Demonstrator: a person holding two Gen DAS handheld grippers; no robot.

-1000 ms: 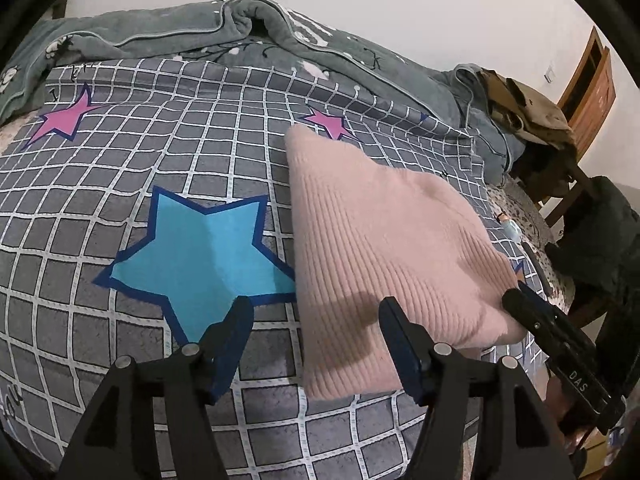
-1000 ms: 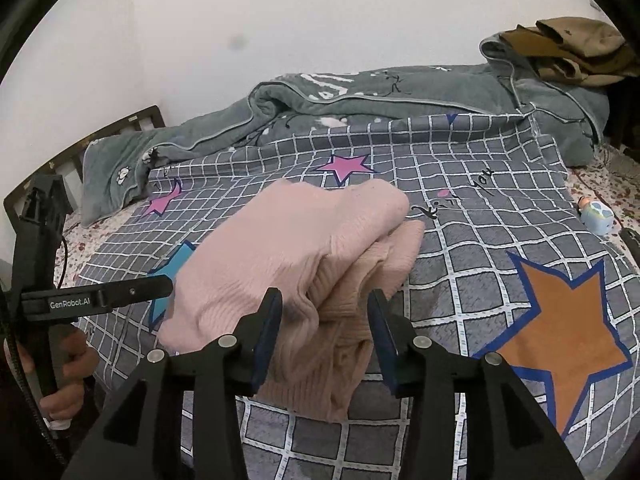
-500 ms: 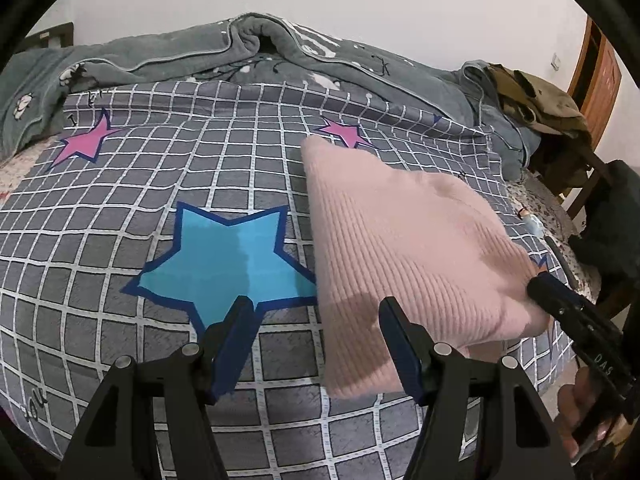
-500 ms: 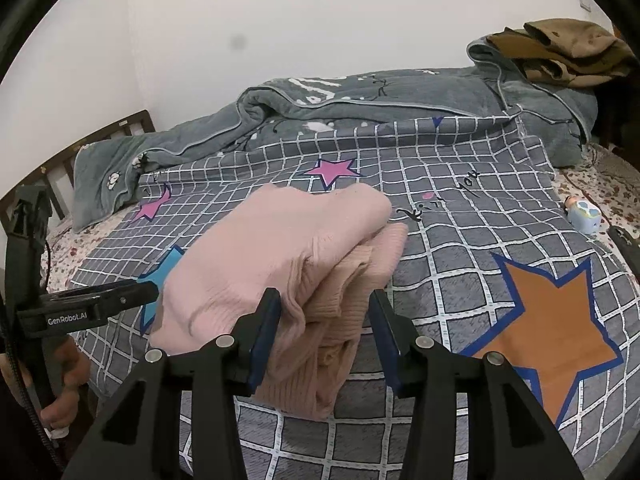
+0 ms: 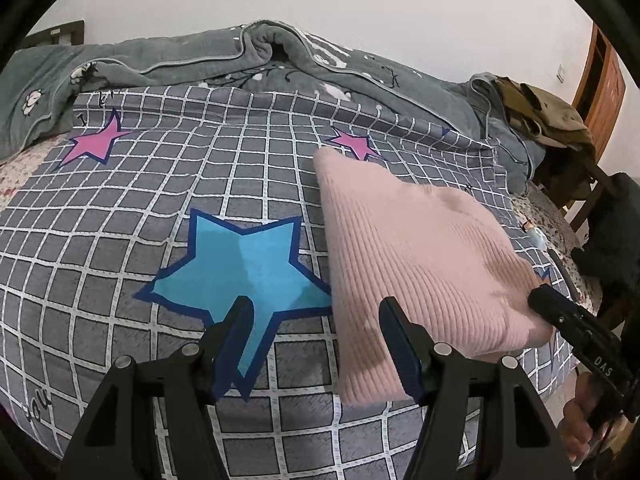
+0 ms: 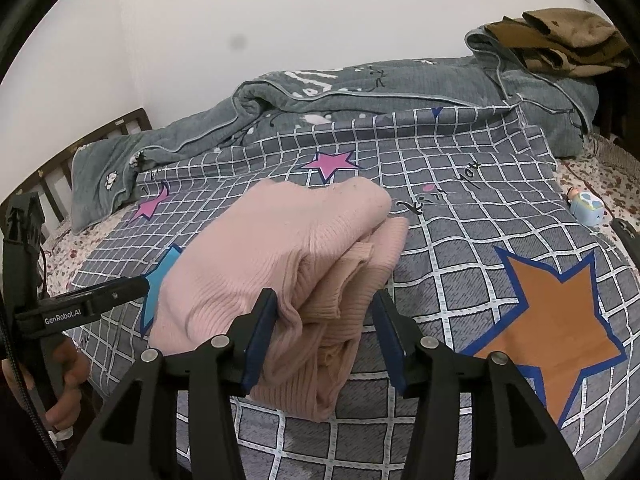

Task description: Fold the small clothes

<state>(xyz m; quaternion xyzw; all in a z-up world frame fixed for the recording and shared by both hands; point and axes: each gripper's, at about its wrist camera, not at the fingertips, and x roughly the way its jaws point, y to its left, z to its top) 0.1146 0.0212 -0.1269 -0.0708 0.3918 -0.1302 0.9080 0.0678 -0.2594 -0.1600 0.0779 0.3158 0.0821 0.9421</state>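
A folded pink ribbed sweater (image 5: 412, 256) lies on the grey checked bedspread (image 5: 120, 232); in the right wrist view it (image 6: 256, 264) shows its stacked folded layers facing the camera. My left gripper (image 5: 316, 328) is open and empty, hovering just short of the sweater's near left edge, over a blue star print (image 5: 240, 256). My right gripper (image 6: 324, 324) is open and empty, its jaws apart in front of the sweater's folded end without holding it. Each gripper shows in the other's view, the right (image 5: 576, 332) and the left (image 6: 88, 300).
A rumpled grey quilt (image 6: 360, 92) lies along the far side of the bed, with brown clothes (image 6: 560, 36) piled on it at the right. A small blue toy (image 6: 586, 208) lies near the bed's right edge. A wooden chair (image 5: 600, 92) stands beyond.
Both grippers have drawn back a little from the sweater and risen. The sweater stays folded in place on the bedspread.
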